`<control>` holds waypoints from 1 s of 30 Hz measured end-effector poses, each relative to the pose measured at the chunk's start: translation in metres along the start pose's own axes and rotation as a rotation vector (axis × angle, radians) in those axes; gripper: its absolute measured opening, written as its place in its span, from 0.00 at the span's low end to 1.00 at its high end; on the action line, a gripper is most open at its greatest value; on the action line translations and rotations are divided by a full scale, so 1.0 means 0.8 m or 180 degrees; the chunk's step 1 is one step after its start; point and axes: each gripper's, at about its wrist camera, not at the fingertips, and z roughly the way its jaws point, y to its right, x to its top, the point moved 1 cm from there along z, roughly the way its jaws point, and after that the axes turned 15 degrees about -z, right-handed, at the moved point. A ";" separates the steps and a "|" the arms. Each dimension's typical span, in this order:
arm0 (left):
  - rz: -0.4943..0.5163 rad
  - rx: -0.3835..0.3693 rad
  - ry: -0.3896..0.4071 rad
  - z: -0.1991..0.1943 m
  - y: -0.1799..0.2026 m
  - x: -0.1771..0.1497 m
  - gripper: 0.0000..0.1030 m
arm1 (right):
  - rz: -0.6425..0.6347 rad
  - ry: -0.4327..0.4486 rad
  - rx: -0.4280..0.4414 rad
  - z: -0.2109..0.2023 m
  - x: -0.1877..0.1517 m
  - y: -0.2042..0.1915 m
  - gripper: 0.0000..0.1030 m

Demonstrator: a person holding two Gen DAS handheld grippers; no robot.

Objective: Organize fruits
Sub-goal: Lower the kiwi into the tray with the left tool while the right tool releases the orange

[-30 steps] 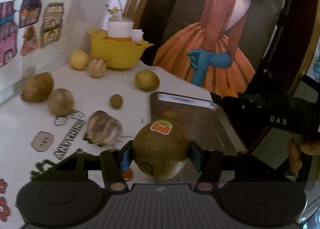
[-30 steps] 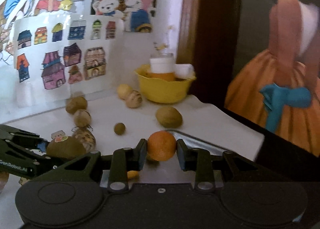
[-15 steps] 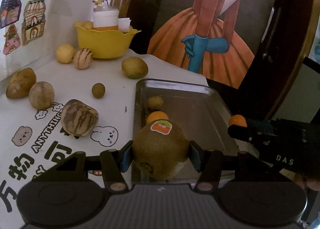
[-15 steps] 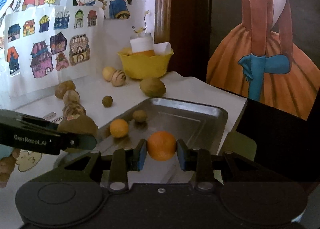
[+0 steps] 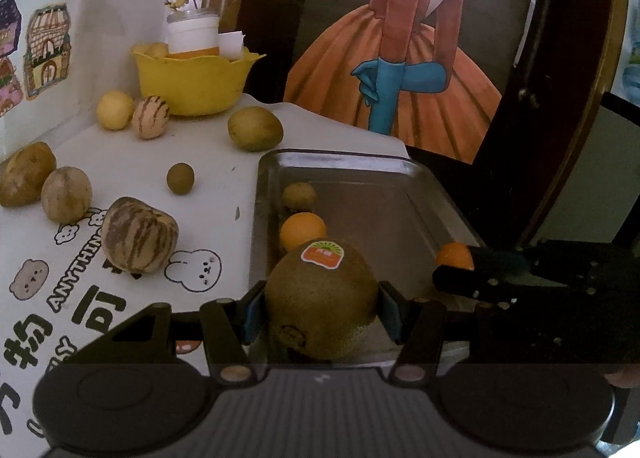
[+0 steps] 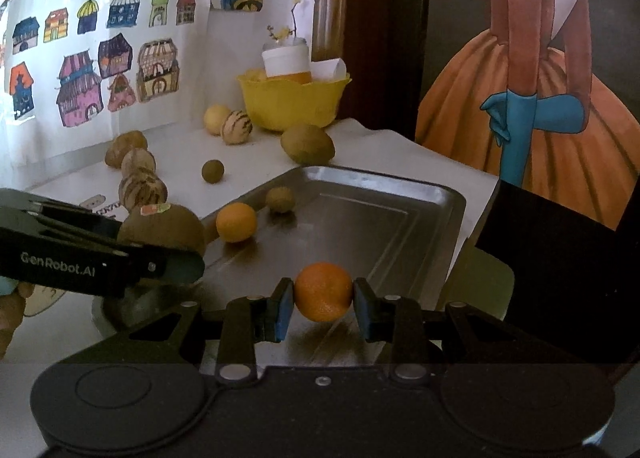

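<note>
Clamped between the two pads of the left claw (image 5: 322, 316) is a large brown kiwi (image 5: 321, 298) with an orange sticker on top, held over the near left corner of a metal tray (image 5: 360, 166). A small orange (image 6: 324, 291) is gripped in the same way by the right claw (image 6: 324, 300), above the near part of the tray floor; whether either fruit touches the metal cannot be told. In the left wrist view the right claw (image 5: 456, 262) is seen to the right of the kiwi, with the orange (image 5: 454, 255) showing at its tip.

Just ahead of the left claw, a second orange (image 5: 302, 229) lies in the tray against the left wall, and a small brown fruit (image 5: 299, 196) lies just beyond it. To the left of the tray, on the white counter (image 5: 224, 162) with printed cartoon figures, a striped fruit (image 5: 138, 240) is seen nearest. Farther ahead and left, a tan round fruit (image 5: 66, 200) and a potato-like fruit (image 5: 26, 174) lie touching, and a little brown ball (image 5: 180, 178) lies apart from them. Beyond the tray's far left corner a green-brown oval fruit (image 5: 255, 128) is found. At the back, a yellow fruit (image 5: 115, 110) and a small striped one (image 5: 151, 116) rest side by side in front of a yellow bowl (image 5: 192, 88), in which a white jar (image 5: 193, 34) stands.
</note>
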 end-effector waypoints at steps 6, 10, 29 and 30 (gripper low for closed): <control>0.0080 0.0031 0.0027 0.001 0.003 -0.003 0.60 | -0.0088 -0.0063 -0.0091 0.005 -0.003 -0.010 0.33; 0.0141 0.0049 0.0032 0.002 0.003 -0.004 0.60 | -0.0144 -0.0053 -0.0119 0.005 -0.003 -0.015 0.33; 0.0283 0.0128 0.0007 0.000 0.001 -0.004 0.66 | -0.0370 -0.0083 -0.0208 0.003 -0.006 -0.025 0.35; 0.0241 0.0123 -0.0009 -0.001 -0.001 -0.003 0.68 | -0.0374 -0.0073 -0.0219 0.001 -0.006 -0.025 0.35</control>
